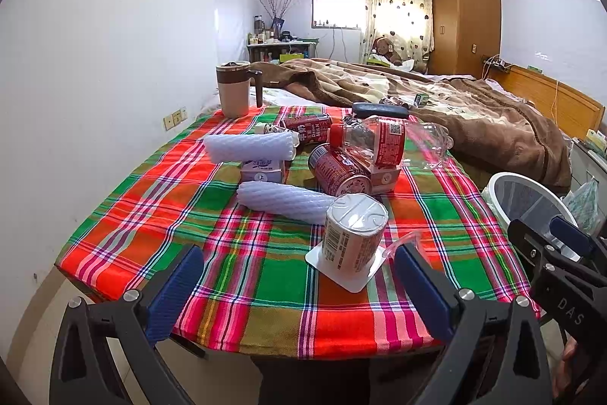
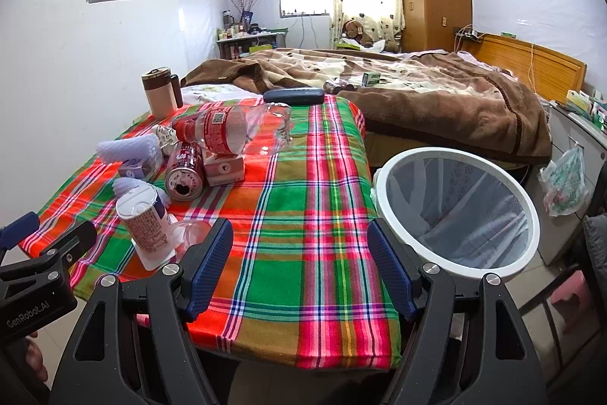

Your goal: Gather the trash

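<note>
- The left tool (image 1: 299, 287) hangs over the near edge of the table (image 1: 265, 291), fingers spread wide with nothing between them.
- Just ahead of it, a little toward its right finger, an upturned cup (image 1: 351, 234) stands on its white lid, with a clear plastic piece (image 1: 402, 245) touching its side.
- Beyond the cup lie two white foam sleeves (image 1: 280, 202), a small carton (image 1: 261, 169), red cans (image 1: 337, 171) and a clear bottle (image 1: 390, 141) with a red cap, piled close together.
- A lidded mug (image 1: 234, 88) stands at the far left of the table.
- The right tool (image 2: 299, 268) is also spread wide and empty, over bare plaid cloth.
- A white-rimmed trash bin (image 2: 529, 211) with a liner sits just beside its right finger, off the table's edge.
- The trash pile lies ahead and to the left of the right tool.
</note>
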